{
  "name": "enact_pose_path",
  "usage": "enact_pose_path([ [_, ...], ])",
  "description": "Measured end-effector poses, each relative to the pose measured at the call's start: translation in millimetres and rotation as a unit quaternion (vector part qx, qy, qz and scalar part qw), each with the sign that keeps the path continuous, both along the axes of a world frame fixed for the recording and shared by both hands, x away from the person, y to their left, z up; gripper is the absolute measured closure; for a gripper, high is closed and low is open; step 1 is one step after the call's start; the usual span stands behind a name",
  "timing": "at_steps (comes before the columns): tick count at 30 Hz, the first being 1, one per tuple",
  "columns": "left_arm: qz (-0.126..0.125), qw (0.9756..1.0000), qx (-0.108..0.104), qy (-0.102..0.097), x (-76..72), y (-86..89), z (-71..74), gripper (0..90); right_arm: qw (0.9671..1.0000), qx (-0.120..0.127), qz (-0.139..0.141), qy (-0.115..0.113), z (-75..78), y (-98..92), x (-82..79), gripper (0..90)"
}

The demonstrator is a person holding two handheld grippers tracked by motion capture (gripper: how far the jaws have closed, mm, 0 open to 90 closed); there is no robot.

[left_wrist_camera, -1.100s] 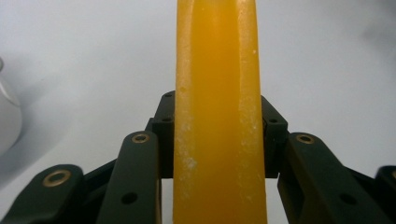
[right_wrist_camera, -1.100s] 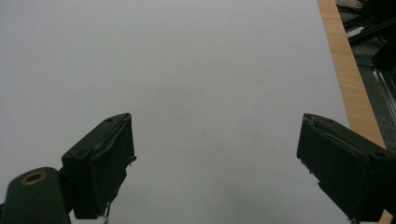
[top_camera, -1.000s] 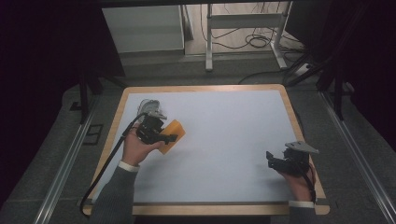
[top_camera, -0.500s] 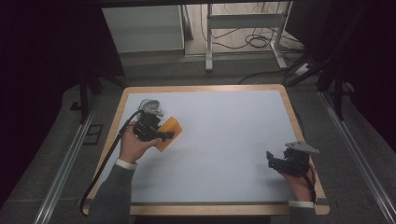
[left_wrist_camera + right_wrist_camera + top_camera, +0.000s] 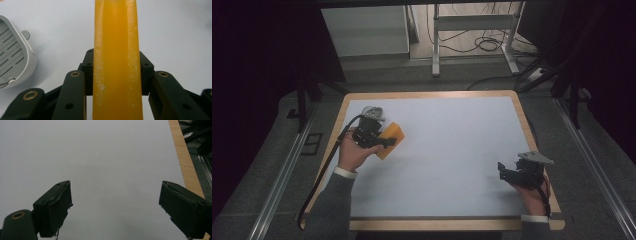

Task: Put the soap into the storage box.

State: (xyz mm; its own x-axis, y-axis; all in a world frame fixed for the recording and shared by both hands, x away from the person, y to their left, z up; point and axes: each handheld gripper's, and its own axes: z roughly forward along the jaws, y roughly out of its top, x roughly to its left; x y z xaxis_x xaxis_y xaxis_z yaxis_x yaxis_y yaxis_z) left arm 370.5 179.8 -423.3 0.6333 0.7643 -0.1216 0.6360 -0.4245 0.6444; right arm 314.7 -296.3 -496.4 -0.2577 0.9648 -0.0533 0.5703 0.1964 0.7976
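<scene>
My left gripper (image 5: 384, 141) is shut on a yellow-orange bar (image 5: 392, 138) near the table's far left, held just above the white table top (image 5: 452, 145). In the left gripper view the bar (image 5: 116, 30) stands on edge between the two black jaws of the gripper (image 5: 116, 63), which press on its sides. A grey slotted dish (image 5: 13, 57) lies close by on the left of that view; from above the dish (image 5: 371, 110) sits just beyond the hand. My right gripper (image 5: 503, 171) rests at the near right, open, with nothing between the jaws (image 5: 115, 205).
The white top has a wooden rim (image 5: 183, 157) running close along the right gripper's right side. Beyond the table stand a white cabinet (image 5: 364, 30) and a metal frame (image 5: 474, 25) with cables on the floor. A metal rail (image 5: 287, 170) runs along the left.
My left hand has drifted a little to the left and away from me, carrying the yellow-orange bar with it. The right hand has kept still.
</scene>
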Motion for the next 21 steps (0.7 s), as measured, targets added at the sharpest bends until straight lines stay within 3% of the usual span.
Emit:
enact_pose_path([
  [21, 0.008, 0.9999, 0.004, 0.011, 12.7, 5.4, -0.3, 60.8, 1.0000, 0.001, -0.003, 0.003, -0.9, -1.6, 0.5, 11.2],
])
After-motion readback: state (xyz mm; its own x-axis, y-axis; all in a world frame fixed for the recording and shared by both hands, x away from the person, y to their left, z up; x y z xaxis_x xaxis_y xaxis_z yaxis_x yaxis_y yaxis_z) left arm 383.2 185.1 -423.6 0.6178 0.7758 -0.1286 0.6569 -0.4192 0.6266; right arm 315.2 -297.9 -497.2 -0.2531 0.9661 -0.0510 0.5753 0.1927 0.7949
